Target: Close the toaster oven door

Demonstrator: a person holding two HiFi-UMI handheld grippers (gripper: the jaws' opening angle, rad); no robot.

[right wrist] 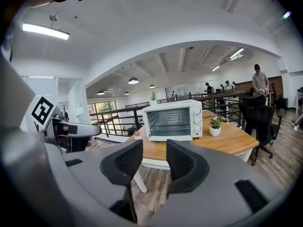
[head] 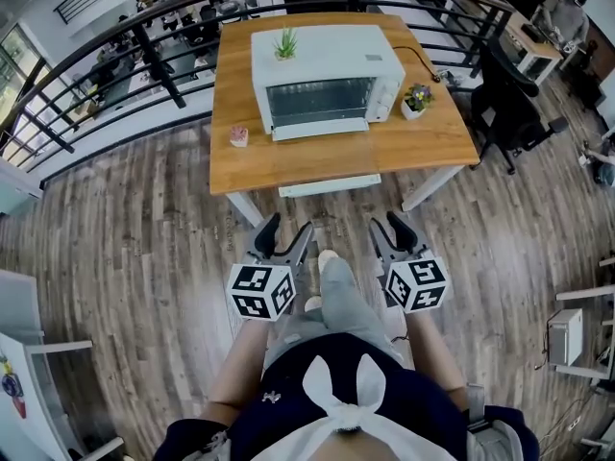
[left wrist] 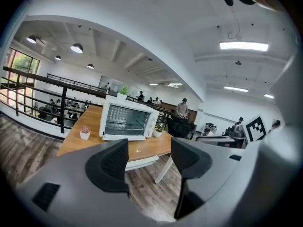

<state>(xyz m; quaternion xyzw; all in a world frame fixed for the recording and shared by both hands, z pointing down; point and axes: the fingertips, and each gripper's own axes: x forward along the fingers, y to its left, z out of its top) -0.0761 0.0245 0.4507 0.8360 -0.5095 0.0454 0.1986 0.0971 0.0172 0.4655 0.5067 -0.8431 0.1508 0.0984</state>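
A white toaster oven [head: 327, 80] stands at the back of a wooden table [head: 423, 142]. Its door [head: 322, 129] lies folded down in front of it, and the rack inside shows in the right gripper view. Both grippers hover over the floor close to my body, well short of the table. The left gripper [head: 286, 230] is open with nothing between its pads. The right gripper [head: 389, 227] is also open and empty. The oven [left wrist: 128, 122] shows far beyond the left gripper [left wrist: 149, 157], and the oven [right wrist: 173, 119] likewise beyond the right gripper [right wrist: 154, 162].
A small pink potted plant [head: 238, 136] sits at the table's left edge and a flower pot [head: 416, 101] right of the oven. A green plant [head: 285, 44] stands on the oven's top. A black railing [head: 115, 36] runs behind the table; a black office chair [head: 509, 104] stands at the right.
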